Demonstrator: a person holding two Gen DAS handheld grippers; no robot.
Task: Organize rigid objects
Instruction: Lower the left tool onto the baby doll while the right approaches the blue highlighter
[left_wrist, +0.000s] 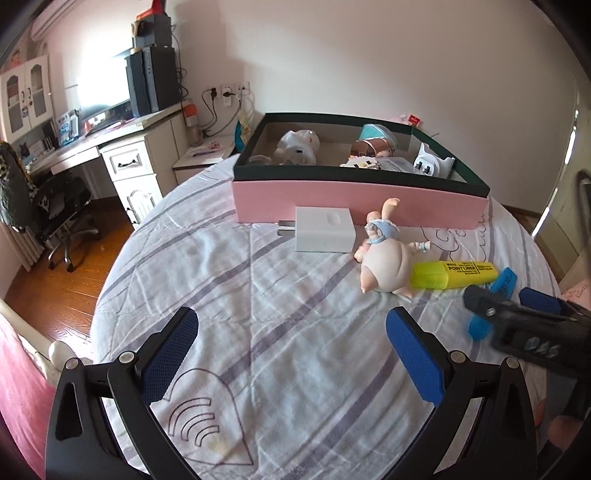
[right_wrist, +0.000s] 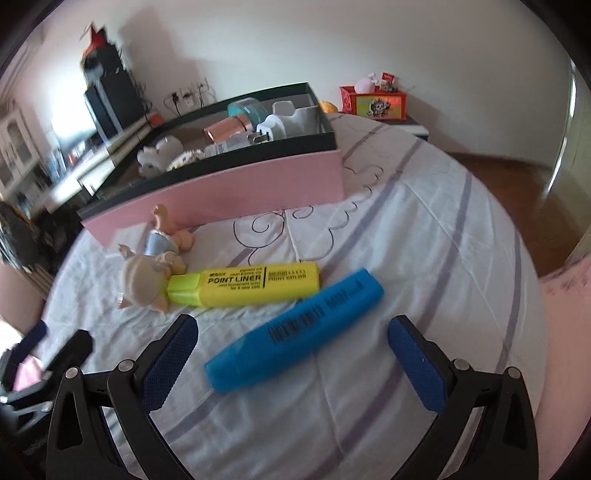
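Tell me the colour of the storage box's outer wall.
Pink, with a dark rim; the storage box shows best in the left wrist view.

Open bedsheet (left_wrist: 288, 332) lies between and ahead of the spread fingers of the left gripper (left_wrist: 291, 354), unobstructed as far as the charger (left_wrist: 323, 229). The charger, doll (left_wrist: 384, 264) and yellow marker (left_wrist: 452, 275) form a line before the box (left_wrist: 354, 201), whose pink wall bars low passage beyond; the box top is open. The right gripper (right_wrist: 293, 363) straddles the blue marker (right_wrist: 295, 330), with clear gaps to both pads. The yellow marker lies just beyond, touching the doll. Bare sheet extends to the right of both markers, up to the box corner.
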